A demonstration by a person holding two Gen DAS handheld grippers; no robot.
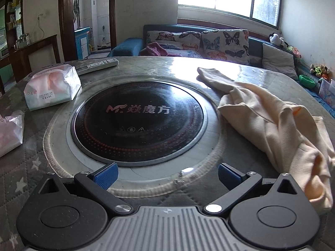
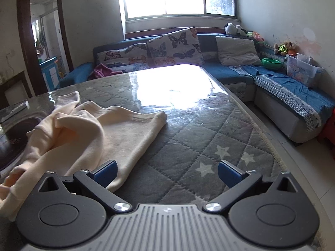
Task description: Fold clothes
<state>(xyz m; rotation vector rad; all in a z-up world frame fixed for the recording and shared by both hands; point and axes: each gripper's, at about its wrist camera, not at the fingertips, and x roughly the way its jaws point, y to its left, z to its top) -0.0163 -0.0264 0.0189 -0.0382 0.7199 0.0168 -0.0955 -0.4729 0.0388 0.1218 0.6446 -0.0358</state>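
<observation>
**Both grippers spread wide, cream garment unfolded**

Left gripper (image 1: 167,174) hangs above the table (image 1: 31,167) with its blue pads wide apart, gripping nothing. Right gripper (image 2: 167,173) is equally wide, its left pad over the hem of the cream garment (image 2: 88,129), which lies rumpled beside the round black hob (image 1: 138,121). Beyond sit a tissue pack (image 1: 51,90), a remote (image 1: 98,64) and, farthest, the blue sofa (image 2: 230,73).
</observation>
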